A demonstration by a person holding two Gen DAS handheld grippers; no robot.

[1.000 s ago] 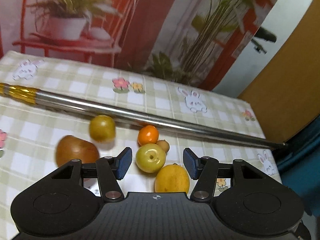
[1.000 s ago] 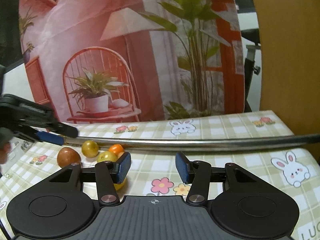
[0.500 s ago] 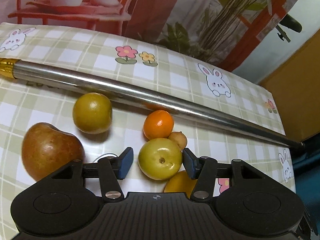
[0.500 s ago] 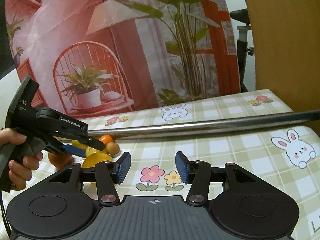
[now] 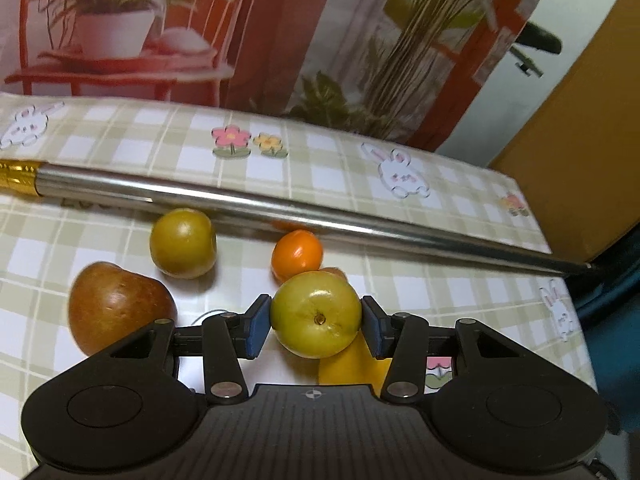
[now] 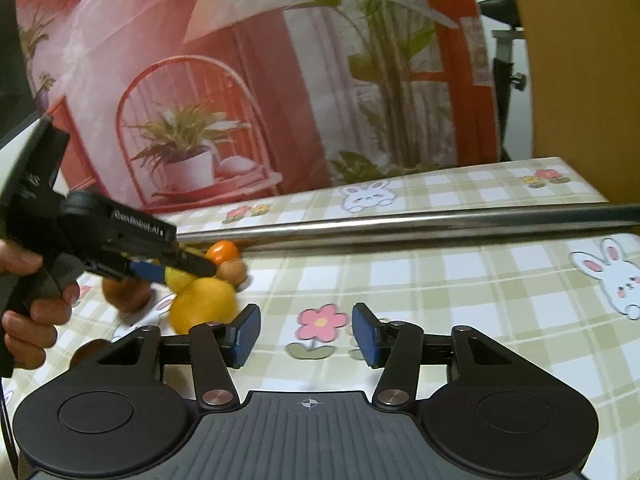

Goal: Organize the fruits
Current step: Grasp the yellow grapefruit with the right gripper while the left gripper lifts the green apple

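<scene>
A yellow-green plum (image 5: pixel 316 314) sits squarely between the blue pads (image 5: pixel 256 328) of the left gripper (image 5: pixel 314 320), its stem dimple facing the camera. Both pads touch its sides, so the fingers are pinching the plum. Whether it is lifted or still resting on the cloth cannot be told from the left wrist view.

Just below and behind the plum lies a yellow lemon (image 5: pixel 352 364), partly hidden by it and by the gripper body. Directly beyond the plum is a small orange tangerine (image 5: pixel 297 255), with a little brown nut-like fruit (image 5: pixel 334 273) peeking out beside it. To the left sits a second green plum (image 5: pixel 183 243), apart from the others, and nearer the camera a reddish-brown apple (image 5: pixel 116 306) beside the left finger.

Past the fruit a long steel tube (image 5: pixel 280 208) with a gold end lies across the checked tablecloth (image 5: pixel 440 300), which is printed with bunnies and flowers. No bowl or basket shows in either view.

In the right wrist view, the right gripper (image 6: pixel 306 334) hovers over the cloth with its fingers spread and nothing between them; the lemon is just left of its left pad. A hand (image 6: pixel 28 316) holds the left gripper's handle.
</scene>
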